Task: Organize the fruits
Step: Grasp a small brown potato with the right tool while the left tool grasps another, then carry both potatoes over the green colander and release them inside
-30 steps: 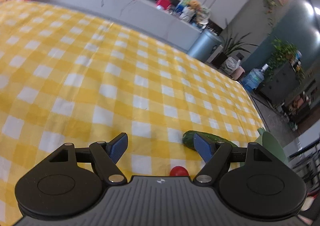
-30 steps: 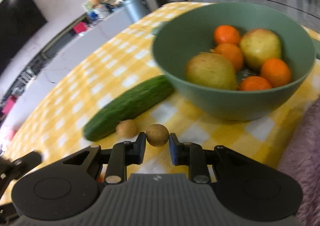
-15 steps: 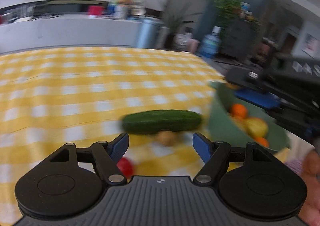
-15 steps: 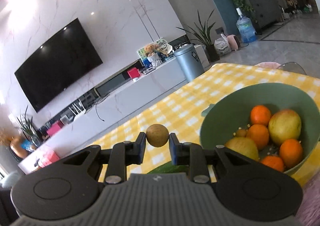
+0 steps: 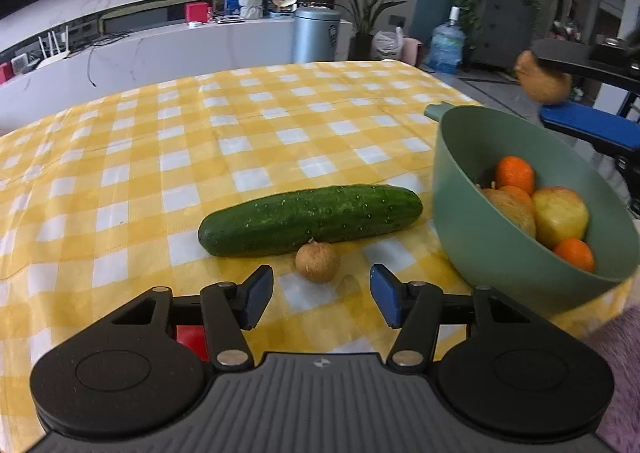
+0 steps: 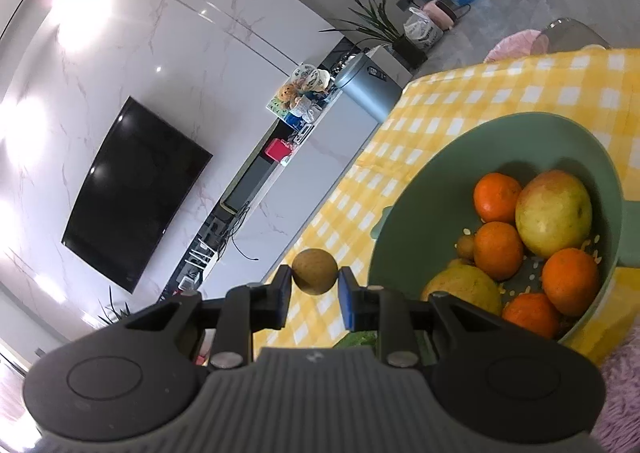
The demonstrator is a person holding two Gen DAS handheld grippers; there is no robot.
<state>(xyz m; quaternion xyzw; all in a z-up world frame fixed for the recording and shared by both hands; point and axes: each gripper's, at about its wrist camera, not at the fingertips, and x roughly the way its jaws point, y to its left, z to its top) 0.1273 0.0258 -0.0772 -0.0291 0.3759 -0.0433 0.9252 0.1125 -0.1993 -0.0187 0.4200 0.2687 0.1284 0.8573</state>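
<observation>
A small brown round fruit (image 5: 318,261) lies on the yellow checked cloth in front of a cucumber (image 5: 310,219). My left gripper (image 5: 320,285) stands just behind it; its jaws are closing, the pads clear of the fruit. A green bowl (image 5: 472,181) at the right holds oranges (image 5: 515,174) and yellow-green apples (image 5: 560,215). My right gripper (image 6: 315,277) is shut on a second brown fruit (image 6: 315,271) and hangs in the air left of the bowl (image 6: 400,237). In the left wrist view that held fruit (image 5: 544,83) shows above the bowl's far rim.
A red round thing (image 5: 192,337) lies half hidden under my left finger. A fuzzy purple cloth (image 5: 624,365) covers the near right corner. Beyond the table's far edge stand a grey bin (image 5: 316,35), a water bottle (image 5: 446,47) and plants.
The left view swung from bare cloth onto the cucumber, the brown fruit and the bowl, and its jaws narrowed. My right gripper rose off the table with its fruit and rolled.
</observation>
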